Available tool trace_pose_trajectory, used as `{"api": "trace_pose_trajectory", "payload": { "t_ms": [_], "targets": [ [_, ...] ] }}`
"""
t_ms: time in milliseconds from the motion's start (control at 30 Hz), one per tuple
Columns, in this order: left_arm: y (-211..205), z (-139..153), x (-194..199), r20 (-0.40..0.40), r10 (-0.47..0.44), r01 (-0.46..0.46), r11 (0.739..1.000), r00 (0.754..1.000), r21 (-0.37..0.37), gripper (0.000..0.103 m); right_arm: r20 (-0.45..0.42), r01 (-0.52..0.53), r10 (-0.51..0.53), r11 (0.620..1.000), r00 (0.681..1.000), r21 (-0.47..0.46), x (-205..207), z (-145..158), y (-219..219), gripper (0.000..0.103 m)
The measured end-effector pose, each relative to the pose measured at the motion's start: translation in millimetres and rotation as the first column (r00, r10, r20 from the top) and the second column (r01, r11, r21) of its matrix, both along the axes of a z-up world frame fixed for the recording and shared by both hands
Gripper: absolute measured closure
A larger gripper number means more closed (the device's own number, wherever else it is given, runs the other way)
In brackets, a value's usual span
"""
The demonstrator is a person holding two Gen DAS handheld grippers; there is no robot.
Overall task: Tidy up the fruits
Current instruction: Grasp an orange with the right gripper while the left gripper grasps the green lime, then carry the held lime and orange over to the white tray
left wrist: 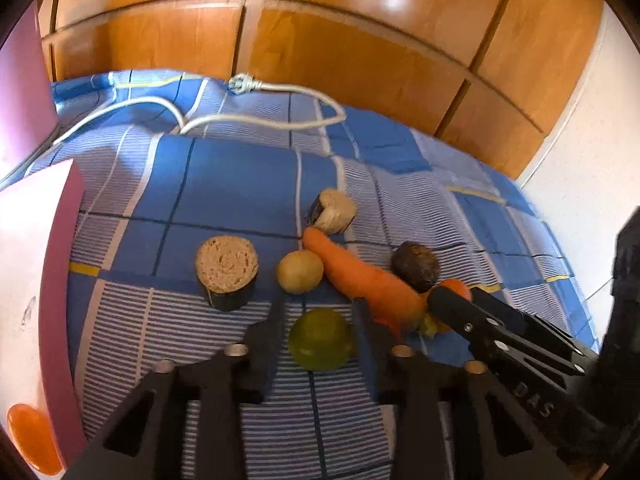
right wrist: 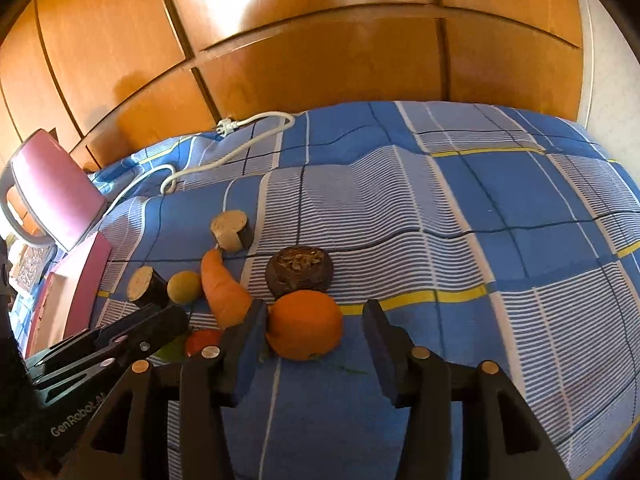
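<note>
Blue checked cloth covers the surface where I work, backed by orange-brown wooden panels. Going left to right in my left view: a pink box at the edge holds one orange piece; then comes one cut roll with a dark rind, standing on end; one yellow-tan ball; a second cut roll farther back, lying on its side; one carrot slanting down to the right, its tip touching that second roll; and one dark brown round fruit just beside the carrot. That makes two rolls and one of each of the rest. One white cord with a plug loops across the far cloth. My left claw is spread, its fingers on either side of one green fruit; whether they touch it I cannot tell. My right claw is spread too, with one orange between its fingers, resting against the left one and clear of the right. In the right view the brown fruit sits just behind the orange, the carrot to its left, and a small red fruit shows near the left claw.
</note>
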State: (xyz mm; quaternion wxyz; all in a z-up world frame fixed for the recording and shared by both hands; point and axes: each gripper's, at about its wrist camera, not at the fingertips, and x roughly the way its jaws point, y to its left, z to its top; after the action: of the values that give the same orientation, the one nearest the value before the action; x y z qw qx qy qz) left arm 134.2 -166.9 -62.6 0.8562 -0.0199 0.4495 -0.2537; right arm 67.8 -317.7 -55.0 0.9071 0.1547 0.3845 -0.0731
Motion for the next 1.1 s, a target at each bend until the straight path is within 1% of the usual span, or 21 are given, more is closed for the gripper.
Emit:
{"api": "trace_pose_trajectory", "payload": {
  "t_ms": [33, 67, 100, 133, 267, 400, 500, 733, 1100],
  "targets": [
    [0, -2, 2, -0.009, 0.008, -0.008, 1.0, 1.0, 0.0, 0.057, -0.004, -0.005, 0.005, 1.0, 1.0, 0.008, 0, -1, 0, 0.057],
    [0, -4, 3, -0.019, 0.01, -0.01, 1.0, 1.0, -0.001, 0.058, -0.002, -0.004, 0.004, 1.0, 1.0, 0.016, 0, -1, 0, 0.059],
    [0, -4, 3, -0.014, 0.01, -0.01, 1.0, 1.0, 0.001, 0.062, -0.001, -0.007, 0.007, 1.0, 1.0, 0.018, 0, -1, 0, 0.064],
    [-1, -3, 2, -0.013, 0.005, -0.005, 1.0, 1.0, 0.0, 0.07, 0.005, -0.016, 0.016, 1.0, 1.0, 0.019, 0, -1, 0, 0.064],
    [1, -1, -7, 0.008, 0.0, 0.0, 1.0, 1.0, 0.003, 0.071, -0.001, -0.033, 0.033, 0.999, 0.999, 0.002, -2, 1, 3, 0.066],
    [9, 4, -18, 0.041, 0.021, -0.022, 0.999, 0.999, 0.04, 0.071, -0.002, -0.037, 0.037, 0.999, 0.999, -0.004, -9, 3, 4, 0.066],
    [14, 10, -26, 0.082, 0.032, -0.038, 0.996, 0.996, 0.083, 0.071, -0.003, -0.03, 0.03, 1.0, 1.0, -0.007, -17, 3, 4, 0.066],
    [31, 28, -46, 0.175, 0.071, -0.096, 0.985, 0.982, 0.142, 0.071, -0.008, -0.022, 0.022, 1.0, 1.0, -0.02, -34, 4, 9, 0.066],
    [54, 50, -64, 0.242, 0.103, -0.144, 0.977, 0.965, 0.158, 0.071, -0.014, -0.039, 0.039, 0.999, 0.999, -0.027, -49, 5, 22, 0.067]
  ]
}}
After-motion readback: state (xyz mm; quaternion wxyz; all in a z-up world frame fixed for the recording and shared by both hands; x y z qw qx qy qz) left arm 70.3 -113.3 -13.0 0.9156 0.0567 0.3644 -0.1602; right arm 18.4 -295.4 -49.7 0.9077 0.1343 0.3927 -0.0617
